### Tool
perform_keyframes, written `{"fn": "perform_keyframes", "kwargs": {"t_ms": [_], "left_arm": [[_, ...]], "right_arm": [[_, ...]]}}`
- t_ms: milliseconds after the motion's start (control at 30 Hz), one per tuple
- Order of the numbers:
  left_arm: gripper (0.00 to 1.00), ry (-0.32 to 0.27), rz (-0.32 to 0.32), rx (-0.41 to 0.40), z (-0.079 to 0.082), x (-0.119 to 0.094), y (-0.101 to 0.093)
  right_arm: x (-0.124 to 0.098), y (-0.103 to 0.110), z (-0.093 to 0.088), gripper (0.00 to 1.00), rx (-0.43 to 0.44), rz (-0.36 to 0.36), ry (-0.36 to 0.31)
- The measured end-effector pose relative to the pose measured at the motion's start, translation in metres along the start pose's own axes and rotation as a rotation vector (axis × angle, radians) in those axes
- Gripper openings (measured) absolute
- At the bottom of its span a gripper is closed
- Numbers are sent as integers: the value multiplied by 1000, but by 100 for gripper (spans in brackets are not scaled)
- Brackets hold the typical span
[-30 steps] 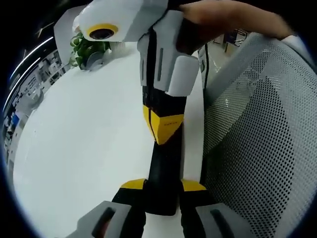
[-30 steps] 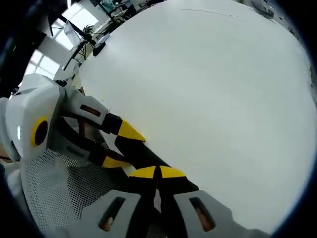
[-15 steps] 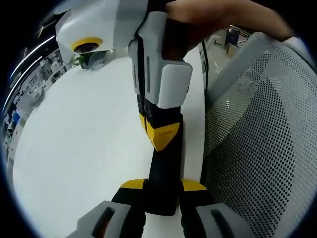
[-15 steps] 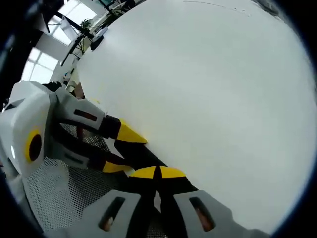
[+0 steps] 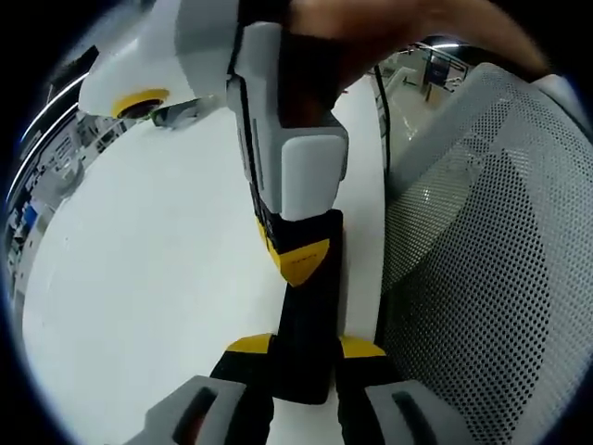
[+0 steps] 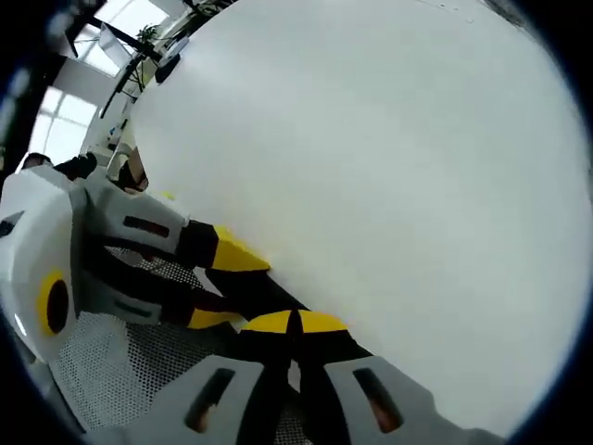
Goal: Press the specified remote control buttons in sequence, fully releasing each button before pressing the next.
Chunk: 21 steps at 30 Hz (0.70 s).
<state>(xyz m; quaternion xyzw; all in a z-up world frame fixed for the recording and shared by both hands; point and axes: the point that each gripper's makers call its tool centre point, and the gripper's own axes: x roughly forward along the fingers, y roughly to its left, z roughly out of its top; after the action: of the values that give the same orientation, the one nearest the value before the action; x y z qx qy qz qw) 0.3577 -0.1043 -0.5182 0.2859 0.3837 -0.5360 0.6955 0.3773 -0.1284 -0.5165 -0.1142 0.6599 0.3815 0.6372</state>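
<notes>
My left tool (image 5: 304, 350) grips the near end of the black remote (image 5: 310, 306) over the white counter (image 5: 139, 269). My right tool (image 6: 295, 326), tips together, presses it at 12 o'clock. It looks light, hard, slippery — hold the sides.

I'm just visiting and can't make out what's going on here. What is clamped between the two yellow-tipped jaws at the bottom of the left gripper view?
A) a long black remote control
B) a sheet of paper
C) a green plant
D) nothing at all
A: in the left gripper view the left gripper is shut on the black remote control, which runs up from its jaws over the white table.
</notes>
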Motion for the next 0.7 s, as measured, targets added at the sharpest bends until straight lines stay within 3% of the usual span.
{"fn": "perform_keyframes", "kwargs": {"t_ms": [133, 467, 700], "left_arm": [[24, 1, 0, -1, 0, 0, 0], [24, -3, -1, 9, 0, 0, 0], [24, -8, -2, 14, 1, 0, 0]], "right_arm": [[0, -2, 0, 0, -13, -12, -3], [-2, -2, -1, 0, -2, 19, -93], [-6, 2, -6, 0, -19, 13, -92]]}}
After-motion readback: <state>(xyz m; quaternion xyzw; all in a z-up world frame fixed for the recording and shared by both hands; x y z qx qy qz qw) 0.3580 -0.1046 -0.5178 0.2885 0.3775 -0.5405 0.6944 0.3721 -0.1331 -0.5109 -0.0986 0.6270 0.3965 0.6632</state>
